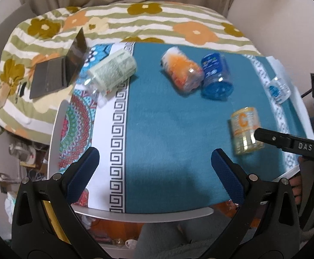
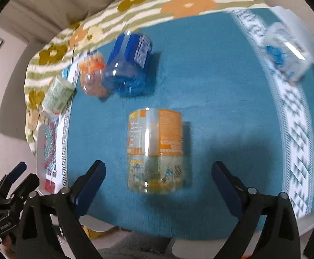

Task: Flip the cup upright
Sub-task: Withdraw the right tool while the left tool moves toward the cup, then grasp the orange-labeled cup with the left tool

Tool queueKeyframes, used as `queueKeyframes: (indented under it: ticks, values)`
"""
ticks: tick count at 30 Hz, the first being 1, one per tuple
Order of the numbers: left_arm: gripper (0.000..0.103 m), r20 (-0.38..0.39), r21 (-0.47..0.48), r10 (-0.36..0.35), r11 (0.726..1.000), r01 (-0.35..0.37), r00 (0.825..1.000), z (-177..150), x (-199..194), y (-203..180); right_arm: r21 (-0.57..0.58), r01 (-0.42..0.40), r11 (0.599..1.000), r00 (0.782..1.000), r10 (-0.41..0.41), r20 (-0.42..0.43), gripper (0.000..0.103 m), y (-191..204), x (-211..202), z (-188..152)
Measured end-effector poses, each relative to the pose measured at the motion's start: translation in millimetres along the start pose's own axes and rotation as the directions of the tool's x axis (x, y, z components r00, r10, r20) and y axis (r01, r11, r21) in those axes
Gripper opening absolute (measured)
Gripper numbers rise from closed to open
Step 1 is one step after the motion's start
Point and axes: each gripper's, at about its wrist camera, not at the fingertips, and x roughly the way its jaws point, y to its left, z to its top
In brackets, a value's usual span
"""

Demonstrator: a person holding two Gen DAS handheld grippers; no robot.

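Several clear plastic cups with printed labels lie on their sides on a teal cloth (image 1: 167, 129). A yellow-orange labelled cup (image 2: 154, 151) lies just ahead of my right gripper (image 2: 158, 183), which is open and empty, its pads on either side of the cup but apart from it. The same cup shows in the left wrist view (image 1: 246, 130) at the right. My left gripper (image 1: 154, 166) is open and empty over the bare cloth near the table's front edge. An orange cup (image 1: 181, 71) and a blue cup (image 1: 217, 75) lie touching at the back.
A green-labelled cup (image 1: 111, 71) lies at the back left by a laptop (image 1: 57, 71) on a flowered quilt. A white-and-blue cup (image 1: 278, 89) lies at the right edge. The table's white rim (image 1: 146, 215) is near me.
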Motion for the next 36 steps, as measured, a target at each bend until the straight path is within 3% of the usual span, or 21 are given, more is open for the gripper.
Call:
queueKeyframes:
  ticks: [5, 9, 17, 24, 29, 36]
  values:
    - [0.103, 0.006, 0.032, -0.065, 0.997, 0.065, 0.998, 19, -13, -20, 0.042, 0.040, 0.998, 0.993, -0.044, 0.110, 0.100, -5, -52, -9]
    - [0.103, -0.005, 0.073, -0.073, 0.995, 0.074, 0.997, 30, -12, -49, -0.007, 0.103, 0.995, 0.979, -0.100, 0.176, 0.100, -12, -84, -11]
    - [0.103, -0.142, 0.081, -0.077, 0.993, 0.089, 0.987, 48, 29, -122, -0.166, 0.272, 0.948, 0.949, -0.236, 0.208, 0.100, -44, -103, -8]
    - [0.103, -0.300, 0.006, -0.038, 0.999, 0.042, 0.953, 60, 82, -156, -0.215, 0.287, 0.933, 0.953, -0.256, 0.163, 0.100, -95, -93, 1]
    - [0.103, -0.392, -0.037, -0.004, 0.999, -0.012, 0.920, 63, 112, -166, -0.238, 0.204, 0.950, 0.977, -0.185, 0.102, 0.100, -125, -75, 13]
    - [0.098, -0.463, -0.034, 0.029, 0.998, -0.051, 0.886, 62, 140, -177, -0.268, 0.121, 0.956, 0.993, -0.114, 0.040, 0.100, -139, -53, 23]
